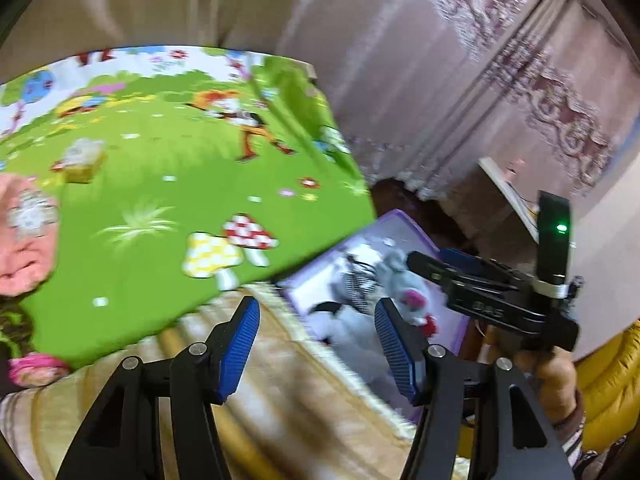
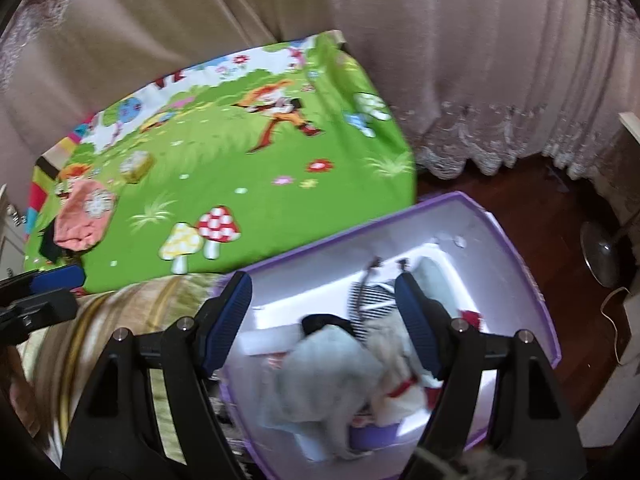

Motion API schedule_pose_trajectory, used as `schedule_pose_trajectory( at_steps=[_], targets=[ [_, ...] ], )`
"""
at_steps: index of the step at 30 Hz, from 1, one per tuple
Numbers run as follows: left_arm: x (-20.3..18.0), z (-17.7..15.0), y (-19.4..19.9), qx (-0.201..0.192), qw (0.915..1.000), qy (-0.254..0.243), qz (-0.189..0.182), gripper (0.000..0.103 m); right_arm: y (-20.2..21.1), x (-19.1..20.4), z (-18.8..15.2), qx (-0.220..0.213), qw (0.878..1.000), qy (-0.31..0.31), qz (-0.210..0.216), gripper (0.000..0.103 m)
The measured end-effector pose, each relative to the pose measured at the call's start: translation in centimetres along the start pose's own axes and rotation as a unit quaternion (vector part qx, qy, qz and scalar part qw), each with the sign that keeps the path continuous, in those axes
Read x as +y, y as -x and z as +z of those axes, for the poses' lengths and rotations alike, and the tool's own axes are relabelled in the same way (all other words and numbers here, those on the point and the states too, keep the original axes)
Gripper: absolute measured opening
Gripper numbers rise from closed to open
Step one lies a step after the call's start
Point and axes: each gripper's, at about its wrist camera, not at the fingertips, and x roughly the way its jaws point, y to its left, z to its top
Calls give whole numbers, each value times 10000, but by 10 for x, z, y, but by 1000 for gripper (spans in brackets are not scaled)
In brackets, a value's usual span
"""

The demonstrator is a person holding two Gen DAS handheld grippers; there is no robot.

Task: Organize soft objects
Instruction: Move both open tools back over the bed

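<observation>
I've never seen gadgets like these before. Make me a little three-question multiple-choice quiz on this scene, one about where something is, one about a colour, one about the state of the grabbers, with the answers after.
1. Where do the grey and white soft toys lie?
A. on the green mat
B. inside the purple box
C. on the wooden floor

2. What colour is the garment lying at the mat's left edge?
A. pink
B. navy
C. brown

3. How does the right gripper stand?
A. clamped on a toy
B. open, holding nothing
C. shut tight with nothing in it

Answers:
1 B: the toys sit within the white-lined walls of the purple box.
2 A: it shows salmon pink against the green mat.
3 B: its blue pads stand apart above the box, with a clear gap between them and nothing pressed.
</observation>
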Motion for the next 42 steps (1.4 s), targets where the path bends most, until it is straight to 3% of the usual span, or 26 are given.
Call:
schedule_pose_trajectory(
  at_steps=[9,18,26,31,39,42],
  targets=[
    [85,-11,49,-293,9943,487,901,61,2,73,11,-39,9971,547,531,77],
    [190,-38,88,-38,9713,1536,1818,61,0,158,14,16,9853,1394,991,77],
    [243,-50,89,368,9567,2048,2037,61,-6,229,9,171,9671,2157,1337,78],
    [253,-50,71,700,9564,2044,1966,61,-18,273,-5,357,9486,2764,1497,80],
    [266,-48,46,1067,9514,1904,2173,60,-46,322,-24,901,9158,3455,1839,81],
    [266,-47,46,1004,9524,1801,2247,43,-55,335,-30,1042,9041,3661,1940,81]
  ],
)
